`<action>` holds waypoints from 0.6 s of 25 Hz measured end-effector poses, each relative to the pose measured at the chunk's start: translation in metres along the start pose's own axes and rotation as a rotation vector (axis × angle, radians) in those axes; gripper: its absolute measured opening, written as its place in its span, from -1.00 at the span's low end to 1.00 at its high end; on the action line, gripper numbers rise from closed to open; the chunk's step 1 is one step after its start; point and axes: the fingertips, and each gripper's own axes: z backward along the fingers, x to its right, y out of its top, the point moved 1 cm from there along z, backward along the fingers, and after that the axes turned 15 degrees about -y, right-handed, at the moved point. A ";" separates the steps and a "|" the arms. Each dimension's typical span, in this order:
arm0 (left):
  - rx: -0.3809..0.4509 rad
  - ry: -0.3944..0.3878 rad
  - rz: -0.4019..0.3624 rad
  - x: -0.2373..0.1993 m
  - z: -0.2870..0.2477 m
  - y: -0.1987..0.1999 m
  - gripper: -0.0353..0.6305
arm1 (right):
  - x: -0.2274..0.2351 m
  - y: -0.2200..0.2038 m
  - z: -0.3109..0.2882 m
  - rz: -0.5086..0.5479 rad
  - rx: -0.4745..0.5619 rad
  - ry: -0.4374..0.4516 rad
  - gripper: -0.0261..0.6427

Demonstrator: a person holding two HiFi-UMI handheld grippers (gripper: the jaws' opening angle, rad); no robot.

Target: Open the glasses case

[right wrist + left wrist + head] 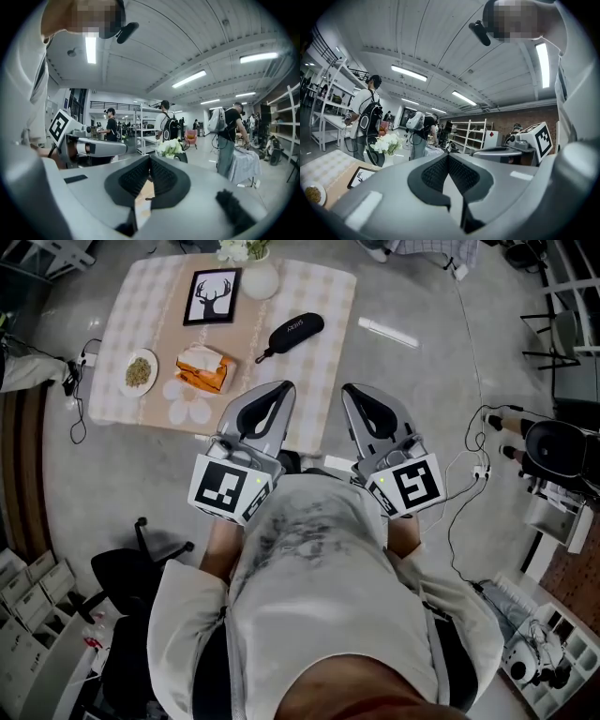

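Observation:
In the head view the black glasses case lies closed on the checked table, near its right side, its loop end pointing toward me. My left gripper and right gripper are held side by side in front of my chest, tips over the table's near edge and well short of the case. Both are shut with nothing between the jaws. In the left gripper view my left gripper shows its pads together; the right gripper view shows the same for my right gripper. Neither gripper view shows the case.
On the table stand a deer picture frame, a vase of white flowers, a plate of food and an orange food packet. A black office chair stands at my left. Cables run over the floor. People stand beyond the table.

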 end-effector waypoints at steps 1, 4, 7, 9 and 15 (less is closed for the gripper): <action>0.002 -0.004 0.004 -0.007 0.000 0.000 -0.88 | 0.000 -0.001 -0.006 0.005 -0.008 -0.006 -0.87; 0.006 -0.024 0.015 -0.024 -0.002 -0.001 -0.88 | 0.000 -0.002 -0.021 0.018 -0.030 -0.026 -0.87; 0.007 -0.046 0.029 -0.038 -0.005 -0.003 -0.88 | 0.001 -0.004 -0.032 0.026 -0.053 -0.047 -0.87; 0.008 -0.048 0.042 -0.045 -0.006 -0.004 -0.88 | 0.002 -0.008 -0.037 0.034 -0.074 -0.052 -0.87; 0.002 -0.054 0.063 -0.062 -0.009 -0.010 -0.88 | 0.004 -0.016 -0.056 0.051 -0.114 -0.052 -0.87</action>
